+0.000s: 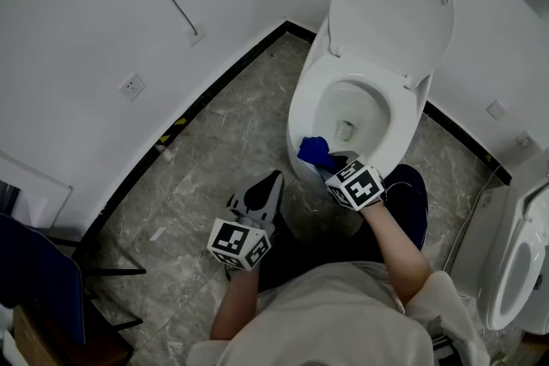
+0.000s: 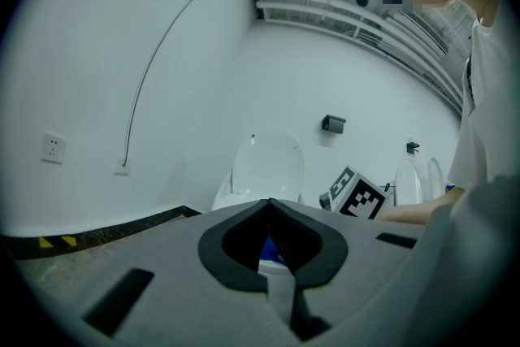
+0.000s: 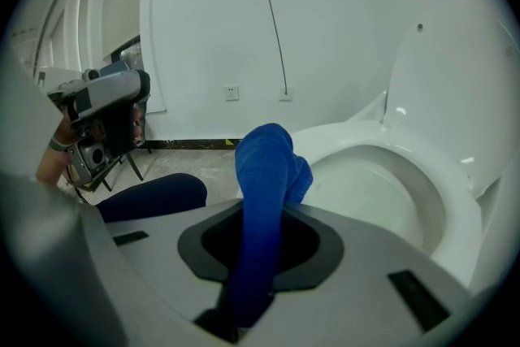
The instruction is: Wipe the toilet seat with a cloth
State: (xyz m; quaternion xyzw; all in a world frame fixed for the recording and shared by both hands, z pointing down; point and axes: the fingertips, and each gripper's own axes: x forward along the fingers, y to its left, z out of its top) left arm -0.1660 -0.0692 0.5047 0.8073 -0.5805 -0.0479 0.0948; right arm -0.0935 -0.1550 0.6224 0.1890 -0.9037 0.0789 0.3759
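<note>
Our right hand-held gripper (image 1: 336,169) is clamped on the cloth (image 1: 315,152), a soft blue piece bunched into a thick roll. In the right gripper view the cloth (image 3: 264,166) fills the gap between the jaws of this hand-held gripper (image 3: 258,248), rises past their tips and folds over just ahead of them, where it touches the front rim of the seat (image 1: 310,99). The seat (image 3: 455,207) is a smooth, glossy white oval ring lying down on the bowl (image 1: 330,111). The bowl opens just beyond the cloth, white and shiny inside, with a small drain opening at its bottom; we cannot tell whether water stands in it. Further ahead of the right hand-held gripper the lid (image 1: 390,9) stands raised, a rounded white plate against the wall. Our left hand-held gripper (image 1: 268,184) hangs to the left of the right one and a little behind it, over the grey veined stone floor (image 1: 214,150). In its own view the jaws of this hand-held gripper (image 2: 270,207) are closed tip to tip on nothing, with a sliver of blue cloth showing through the dark hollow behind the tips.
</note>
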